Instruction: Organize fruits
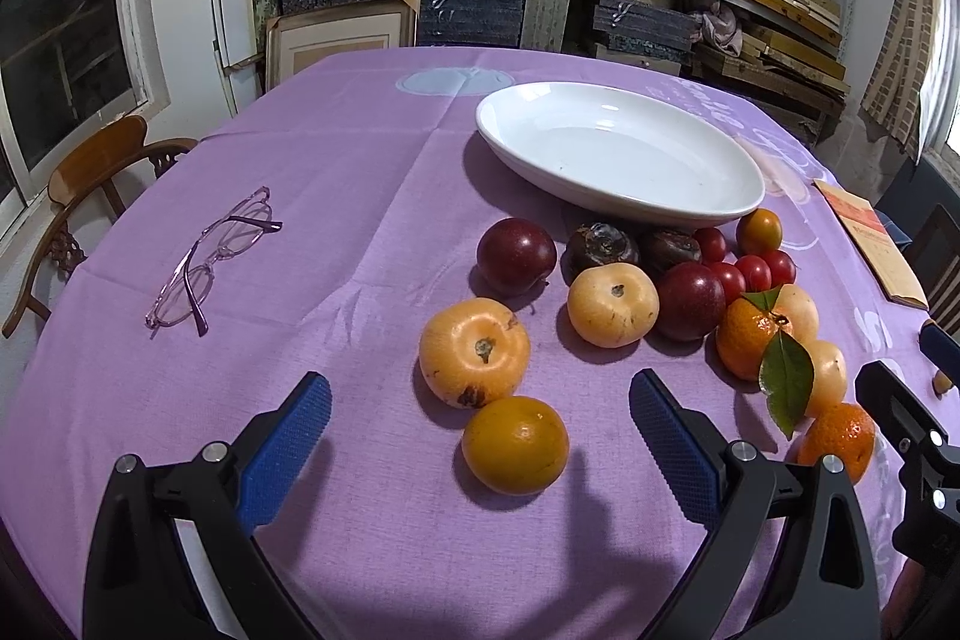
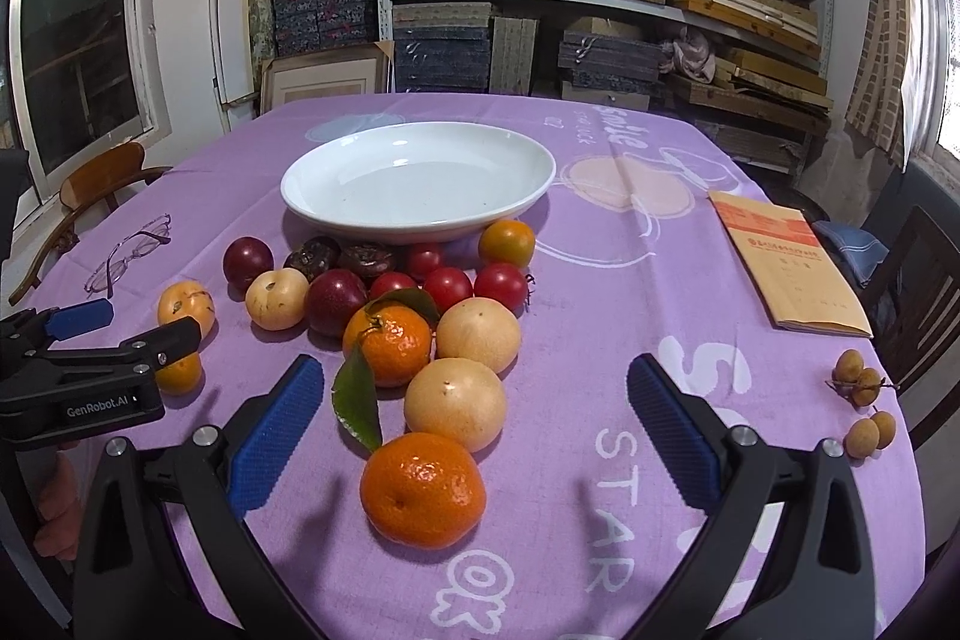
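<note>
Left gripper (image 1: 480,436) spread wide, nothing held; a small orange fruit (image 1: 515,445) lies on the purple tablecloth (image 1: 336,160) between its blue pads. Right gripper (image 2: 474,436) likewise wide, nothing held; a mandarin (image 2: 423,490) sits between its fingers. Remaining fruit lies clustered just in front of the white dish (image 2: 420,184), none in it. Glasses (image 1: 210,259) well apart, left.
</note>
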A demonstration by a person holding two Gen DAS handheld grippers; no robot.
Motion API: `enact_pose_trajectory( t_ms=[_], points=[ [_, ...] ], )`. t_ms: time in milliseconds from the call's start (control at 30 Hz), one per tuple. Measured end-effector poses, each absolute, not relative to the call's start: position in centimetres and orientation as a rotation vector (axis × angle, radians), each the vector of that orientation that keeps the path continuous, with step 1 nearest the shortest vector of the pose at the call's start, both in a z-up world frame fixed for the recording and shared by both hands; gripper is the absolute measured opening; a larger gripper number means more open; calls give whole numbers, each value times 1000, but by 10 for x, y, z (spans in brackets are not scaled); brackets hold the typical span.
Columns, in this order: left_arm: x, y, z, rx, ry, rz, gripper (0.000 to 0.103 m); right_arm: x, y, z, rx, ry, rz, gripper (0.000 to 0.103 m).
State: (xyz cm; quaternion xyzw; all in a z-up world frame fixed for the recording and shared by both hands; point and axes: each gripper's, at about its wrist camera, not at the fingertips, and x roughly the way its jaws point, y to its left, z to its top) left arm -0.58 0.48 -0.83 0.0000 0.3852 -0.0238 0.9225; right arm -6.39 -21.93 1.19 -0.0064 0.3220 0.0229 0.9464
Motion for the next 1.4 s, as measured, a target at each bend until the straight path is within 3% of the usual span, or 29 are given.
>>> enact_pose_trajectory(
  t_ms=[1400],
  points=[
    [4, 2, -18, -1, 818, -41, 100, -72, -214, -7, -25, 693, 98, 99]
  ],
)
